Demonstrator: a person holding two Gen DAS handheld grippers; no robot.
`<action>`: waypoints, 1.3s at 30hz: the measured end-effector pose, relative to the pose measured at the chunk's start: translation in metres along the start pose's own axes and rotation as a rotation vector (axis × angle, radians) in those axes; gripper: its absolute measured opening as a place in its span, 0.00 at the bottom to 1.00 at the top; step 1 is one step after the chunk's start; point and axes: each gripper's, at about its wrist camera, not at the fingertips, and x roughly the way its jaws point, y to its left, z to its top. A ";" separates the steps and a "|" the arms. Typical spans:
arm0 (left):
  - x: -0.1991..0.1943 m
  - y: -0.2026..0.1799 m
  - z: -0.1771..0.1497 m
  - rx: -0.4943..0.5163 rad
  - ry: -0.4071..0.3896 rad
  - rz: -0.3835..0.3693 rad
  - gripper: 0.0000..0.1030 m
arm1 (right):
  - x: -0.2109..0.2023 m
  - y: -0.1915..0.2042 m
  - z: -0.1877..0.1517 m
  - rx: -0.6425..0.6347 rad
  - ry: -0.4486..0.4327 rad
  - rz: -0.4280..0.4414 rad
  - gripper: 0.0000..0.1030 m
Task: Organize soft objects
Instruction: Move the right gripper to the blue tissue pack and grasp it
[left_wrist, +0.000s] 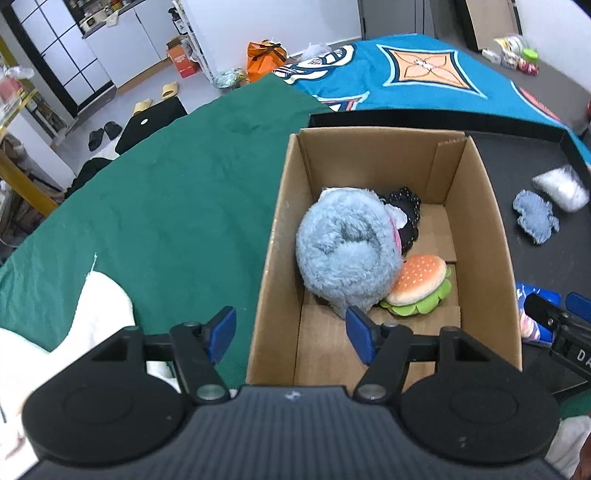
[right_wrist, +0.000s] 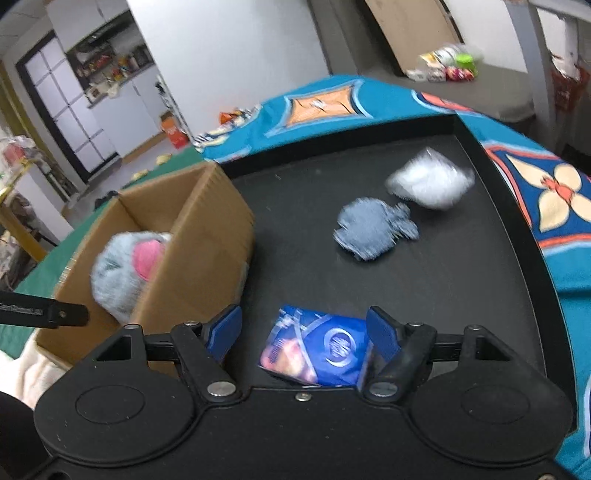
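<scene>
A cardboard box (left_wrist: 491, 236) holds a big fluffy blue plush (left_wrist: 347, 251), a burger plush (left_wrist: 421, 284) and a black dotted item (left_wrist: 408, 212). My left gripper (left_wrist: 291, 334) is open and empty above the box's near left wall. My right gripper (right_wrist: 304, 334) is open over the black tray (right_wrist: 480, 295), with a blue packet (right_wrist: 321, 347) lying between its fingers. A grey-blue fuzzy piece (right_wrist: 373, 229) and a white fluffy bundle (right_wrist: 428, 181) lie farther out on the tray. The box (right_wrist: 199, 258) and plush (right_wrist: 125, 269) show at left in the right wrist view.
A green cloth (left_wrist: 166, 206) covers the surface left of the box, with a white fabric (left_wrist: 99, 306) at its near edge. A teal patterned blanket (left_wrist: 424, 74) lies behind. The right gripper (left_wrist: 565, 332) shows at the left wrist view's right edge.
</scene>
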 end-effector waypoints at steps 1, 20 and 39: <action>0.001 -0.002 0.000 0.004 0.002 0.006 0.62 | 0.003 -0.002 -0.001 0.009 0.008 -0.005 0.72; 0.011 -0.020 0.005 0.075 0.045 0.087 0.62 | 0.025 -0.005 -0.008 -0.013 0.051 -0.080 0.84; 0.000 -0.021 0.001 0.082 0.018 0.104 0.62 | 0.008 -0.023 -0.007 0.007 0.020 -0.208 0.90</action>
